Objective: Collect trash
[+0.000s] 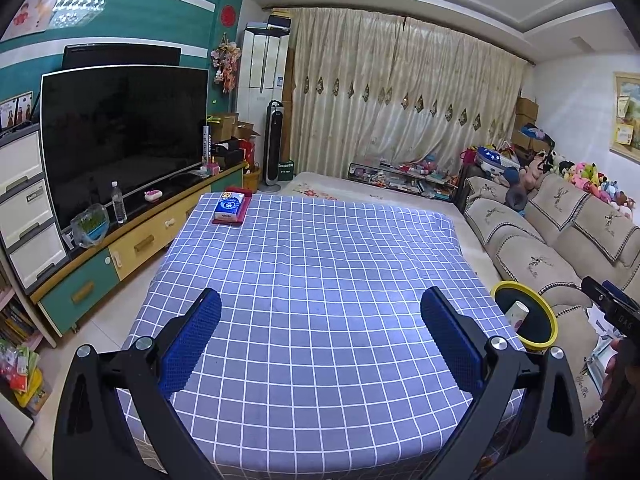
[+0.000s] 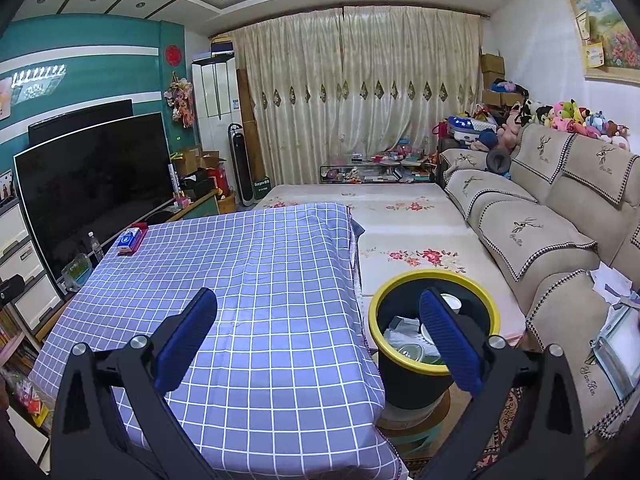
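Both grippers, left (image 1: 320,340) & right (image 2: 320,340), gape empty; bin (image 2: 434,280) beside table edge (image 2: 354,280).

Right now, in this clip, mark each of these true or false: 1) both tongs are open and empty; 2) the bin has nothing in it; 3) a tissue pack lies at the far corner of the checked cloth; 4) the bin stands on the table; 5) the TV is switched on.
1) True: the left tongs and right tongs are spread wide, holding nothing.
2) False: the yellow-rimmed bin already holds a paper cup and other trash.
3) True: the tissue pack lies there on a red tray.
4) False: it stands beside the table, toward the sofa.
5) False: the TV screen is dark.
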Demonstrator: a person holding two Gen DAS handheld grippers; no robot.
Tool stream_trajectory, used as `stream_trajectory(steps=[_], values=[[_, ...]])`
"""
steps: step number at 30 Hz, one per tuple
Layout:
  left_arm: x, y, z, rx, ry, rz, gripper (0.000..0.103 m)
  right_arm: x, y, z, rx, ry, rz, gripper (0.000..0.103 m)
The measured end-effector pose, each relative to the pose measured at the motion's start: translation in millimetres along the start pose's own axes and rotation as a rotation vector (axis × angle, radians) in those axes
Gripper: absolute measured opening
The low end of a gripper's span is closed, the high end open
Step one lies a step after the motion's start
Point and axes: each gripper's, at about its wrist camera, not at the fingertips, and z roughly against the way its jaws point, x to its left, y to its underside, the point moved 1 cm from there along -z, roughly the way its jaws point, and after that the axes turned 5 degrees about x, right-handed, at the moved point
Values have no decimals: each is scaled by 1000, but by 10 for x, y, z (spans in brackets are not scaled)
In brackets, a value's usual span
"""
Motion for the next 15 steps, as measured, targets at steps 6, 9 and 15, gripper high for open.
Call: stream_trajectory(steps=[6,9,15], values=[[-22,0,16,0,2,-4,98,15,0,-16,1,0,-2,96],[-14,-3,0,3,2,-6,98,14,2,-20,2,-1,-1,96],[-7,-25,-13,6,3,-7,98,3,17,-25,5,-3,-3,96]])
